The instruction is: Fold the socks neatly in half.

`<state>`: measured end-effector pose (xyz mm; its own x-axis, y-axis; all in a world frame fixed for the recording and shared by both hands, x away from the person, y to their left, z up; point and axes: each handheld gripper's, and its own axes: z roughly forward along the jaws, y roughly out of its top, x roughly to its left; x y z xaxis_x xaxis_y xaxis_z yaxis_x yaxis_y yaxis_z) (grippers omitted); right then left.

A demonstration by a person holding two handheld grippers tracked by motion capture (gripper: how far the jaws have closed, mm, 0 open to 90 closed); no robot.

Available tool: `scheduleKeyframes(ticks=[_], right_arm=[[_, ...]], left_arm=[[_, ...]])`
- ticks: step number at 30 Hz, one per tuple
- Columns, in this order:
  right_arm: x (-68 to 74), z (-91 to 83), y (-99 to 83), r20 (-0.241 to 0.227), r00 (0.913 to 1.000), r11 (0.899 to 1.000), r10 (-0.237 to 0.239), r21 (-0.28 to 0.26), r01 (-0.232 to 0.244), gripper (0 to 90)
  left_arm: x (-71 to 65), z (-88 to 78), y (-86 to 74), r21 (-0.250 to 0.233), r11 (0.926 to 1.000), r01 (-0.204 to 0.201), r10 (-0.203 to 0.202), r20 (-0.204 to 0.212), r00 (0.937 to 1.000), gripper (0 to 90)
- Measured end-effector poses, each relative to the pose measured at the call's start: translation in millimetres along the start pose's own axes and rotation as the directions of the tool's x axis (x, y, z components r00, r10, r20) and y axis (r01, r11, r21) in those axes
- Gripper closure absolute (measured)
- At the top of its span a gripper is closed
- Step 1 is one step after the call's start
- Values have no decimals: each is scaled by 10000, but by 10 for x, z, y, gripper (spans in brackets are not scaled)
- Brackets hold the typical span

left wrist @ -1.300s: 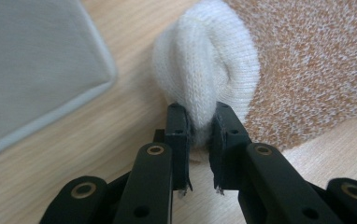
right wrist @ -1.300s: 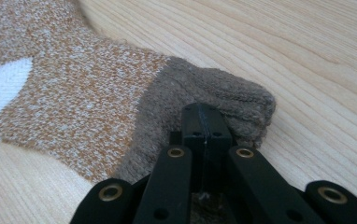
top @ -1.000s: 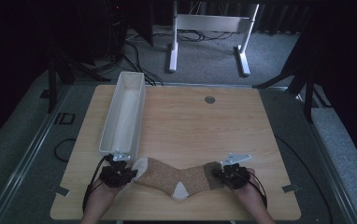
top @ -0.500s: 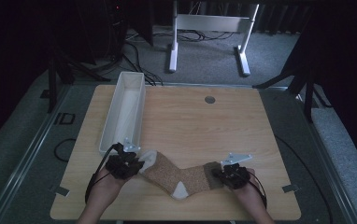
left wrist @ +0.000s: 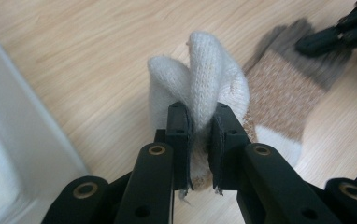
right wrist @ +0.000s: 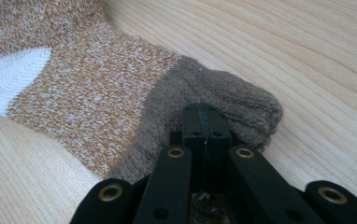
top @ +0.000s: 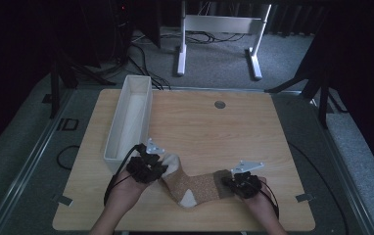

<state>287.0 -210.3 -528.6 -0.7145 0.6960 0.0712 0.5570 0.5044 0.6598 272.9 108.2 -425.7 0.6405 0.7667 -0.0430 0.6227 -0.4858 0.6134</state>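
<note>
A brown-flecked sock (top: 195, 185) with a white toe, a white heel patch and a grey-brown cuff lies near the table's front edge. My left gripper (top: 164, 164) is shut on the white toe end (left wrist: 204, 70), which bunches up between its jaws and is lifted off the wood. My right gripper (top: 229, 183) is shut on the grey-brown cuff (right wrist: 228, 98), low on the table. In the left gripper view, the right gripper (left wrist: 340, 32) shows at the top right on the cuff. The sock (right wrist: 97, 93) sags between the two grips.
A long white bin (top: 131, 112) stands along the table's left side, just left of my left gripper, and its wall (left wrist: 8, 154) is close in the left gripper view. A small round grommet (top: 219, 104) sits at the far middle of the wooden table (top: 234, 137).
My left gripper has risen and moved away from the front edge, toward the right, carrying the sock's white end, so the sock now bends. The right gripper has stayed put.
</note>
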Motion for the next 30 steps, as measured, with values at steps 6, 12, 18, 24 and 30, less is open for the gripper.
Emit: scheduleKeyframes(ticks=[6, 12, 18, 24, 30], right_arm=[[-4, -2, -5, -40, 10000, 10000, 46, -21, -46, 900], [-8, -4, -7, -68, 10000, 10000, 63, -23, -63, 900], [-14, -3, -13, -106, 9999, 9999, 96, -79, -97, 900], [-19, -4, -21, -137, 9998, 9998, 148, -127, -150, 900], [-44, -33, -20, -356, 9988, 9991, 325, -262, -335, 900]], left_arm=[[-178, 65, 181, -97, 9991, -423, 426, 355, 9985, 803], [-375, 181, 327, -88, 9968, -795, 799, 720, 9942, 803], [-529, 343, 448, -50, 9950, -993, 992, 1242, 9873, 803], [-715, 500, 575, -4, 9914, -1305, 1290, 1533, 9797, 802], [-794, 656, 631, 229, 9881, -1523, 1472, 1520, 9774, 802]])
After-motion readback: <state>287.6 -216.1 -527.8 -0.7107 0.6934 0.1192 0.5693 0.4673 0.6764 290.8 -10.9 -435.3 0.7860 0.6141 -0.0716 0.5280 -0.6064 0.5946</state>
